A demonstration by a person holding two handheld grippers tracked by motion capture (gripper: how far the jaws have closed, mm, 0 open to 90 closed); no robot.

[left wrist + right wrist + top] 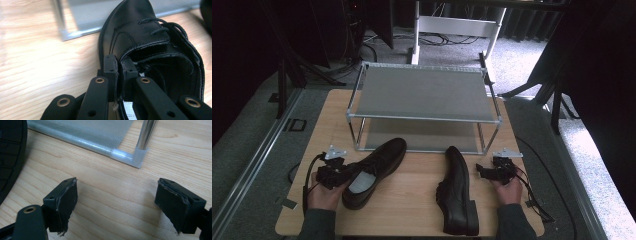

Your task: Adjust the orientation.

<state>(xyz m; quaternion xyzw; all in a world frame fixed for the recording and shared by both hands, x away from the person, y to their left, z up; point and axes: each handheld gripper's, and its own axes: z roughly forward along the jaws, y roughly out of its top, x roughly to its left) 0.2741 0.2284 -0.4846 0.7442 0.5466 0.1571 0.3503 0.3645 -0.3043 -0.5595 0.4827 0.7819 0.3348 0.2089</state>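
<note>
The left gripper is clamping the side wall of the left shoe at its opening: in the left gripper view the jaws are pinching the leather collar, one pad outside and the other inside the shoe. That shoe is lying w/ its toe pointing toward the rack, heel toward the near-left corner of the tabletop, angled diagonally; its toe is sitting just beside the rack's bottom shelf. The pale insole is showing thru the opening. The left hand is holding the gripper close to the near-left edge.

The right gripper is sitting w/ jaws wide apart, nothing btwn them; the right gripper view is showing bare wood btwn its two pads and the rack's front-right corner post beyond. The right hand is resting near the right edge of the tabletop.

The right shoe is lying on its side approx. in the middle-right of the tabletop, toe toward the rack, heel at the near edge, just beside the right gripper but apart from it. Its sole is showing at the left border of the right gripper view.

The rack, a two-tier frame w/ grey shelves, is standing along the far edge of the tabletop, both tiers bare.
</note>
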